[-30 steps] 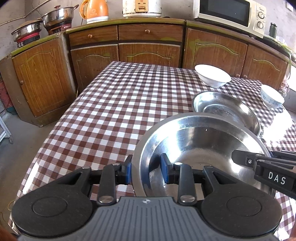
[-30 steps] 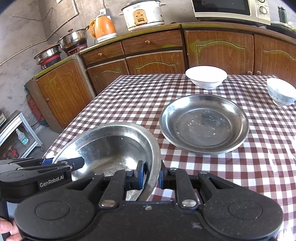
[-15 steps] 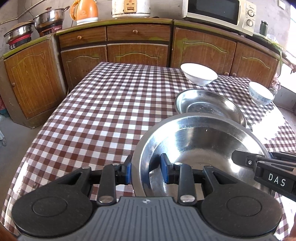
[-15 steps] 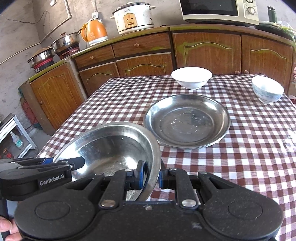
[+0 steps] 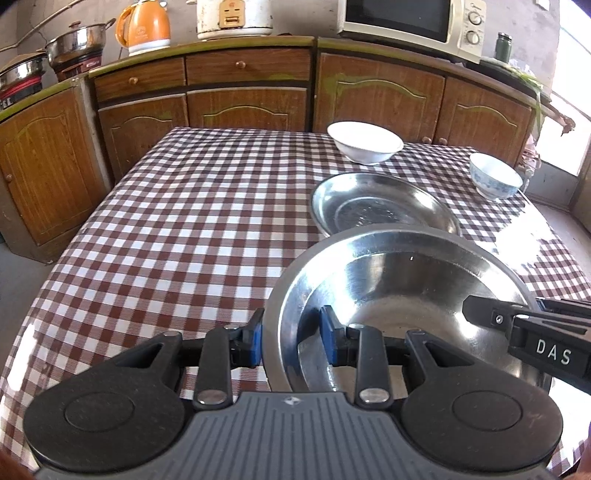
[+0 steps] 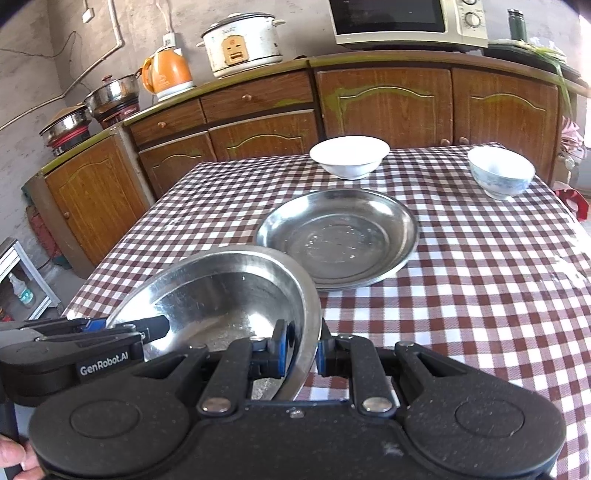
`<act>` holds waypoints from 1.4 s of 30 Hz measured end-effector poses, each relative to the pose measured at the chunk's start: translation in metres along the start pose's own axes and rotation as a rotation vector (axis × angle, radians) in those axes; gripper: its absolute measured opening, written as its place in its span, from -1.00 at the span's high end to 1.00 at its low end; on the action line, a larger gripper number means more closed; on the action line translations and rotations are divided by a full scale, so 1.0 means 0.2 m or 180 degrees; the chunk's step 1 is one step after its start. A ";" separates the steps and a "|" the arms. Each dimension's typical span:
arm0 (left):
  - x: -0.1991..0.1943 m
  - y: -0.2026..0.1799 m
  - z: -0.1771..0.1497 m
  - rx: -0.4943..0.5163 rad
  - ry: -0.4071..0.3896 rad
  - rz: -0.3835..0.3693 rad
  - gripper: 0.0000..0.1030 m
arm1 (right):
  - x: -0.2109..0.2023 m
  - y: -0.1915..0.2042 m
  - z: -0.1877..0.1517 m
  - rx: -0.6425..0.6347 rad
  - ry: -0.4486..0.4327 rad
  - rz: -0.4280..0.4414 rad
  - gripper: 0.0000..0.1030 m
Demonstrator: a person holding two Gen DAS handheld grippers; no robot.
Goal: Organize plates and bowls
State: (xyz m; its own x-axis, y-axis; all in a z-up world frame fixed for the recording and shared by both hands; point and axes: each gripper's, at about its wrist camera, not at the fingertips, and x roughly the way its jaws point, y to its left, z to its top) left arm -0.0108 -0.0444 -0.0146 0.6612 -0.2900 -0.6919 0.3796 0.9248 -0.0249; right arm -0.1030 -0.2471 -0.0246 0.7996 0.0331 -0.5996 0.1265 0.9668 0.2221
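A checked worktop (image 5: 192,229) carries everything, and the landmark on it is a steel plate (image 6: 338,238) lying flat near its middle. Beyond that plate, toward the wooden cabinets (image 6: 384,107), sits a wide white bowl (image 6: 349,155); to the plate's far right stands a smaller blue-patterned bowl (image 6: 500,175), well apart from it. On the cabinet top behind are a microwave (image 5: 406,18), a rice cooker (image 6: 242,42), an orange kettle (image 6: 168,72) and steel pots (image 6: 110,94).

On the near side of the plate, a second steel dish (image 5: 402,299) is held up off the cloth by both tools. The left claw (image 5: 291,338) pinches its left rim, one blue pad outside and one inside the wall. The right claw (image 6: 299,349) is closed tight on the opposite rim. The dish is round, so it has no long axis; its hollow faces upward, and its far edge overlaps the plate's near rim in both views. Nothing lies between dish and plate.

The left wrist view shows the right tool's finger (image 5: 491,314) reaching in over the dish rim, and bright glare on the cloth right of the plate. The right wrist view alone shows the plate whole, a low shelf with a bottle (image 6: 20,291) on the floor at far left, and part of a hand (image 6: 14,458) at the lower left corner.
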 end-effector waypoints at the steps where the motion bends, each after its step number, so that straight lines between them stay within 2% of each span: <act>1: 0.00 -0.01 0.00 0.0006 0.0003 -0.0016 0.38 | -0.01 -0.01 0.00 0.0006 -0.0004 -0.0014 0.61; 15: 0.05 -0.20 0.00 0.0168 0.0067 -0.0259 0.37 | -0.11 -0.18 -0.04 0.0192 -0.0106 -0.0255 0.61; 27: 0.13 -0.43 0.00 0.0361 0.0155 -0.0513 0.37 | -0.19 -0.44 -0.07 0.0523 -0.0191 -0.0513 0.61; 42: 0.24 -0.73 0.02 0.0652 0.0122 -0.0668 0.36 | -0.21 -0.77 -0.10 0.0957 -0.0278 -0.0761 0.60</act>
State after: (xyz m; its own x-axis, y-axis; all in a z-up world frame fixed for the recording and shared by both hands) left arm -0.0325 -0.1947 -0.0417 0.5309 -0.4567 -0.7139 0.6309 0.7754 -0.0269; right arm -0.1680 -0.3922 -0.0489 0.7720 -0.2183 -0.5969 0.4712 0.8268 0.3071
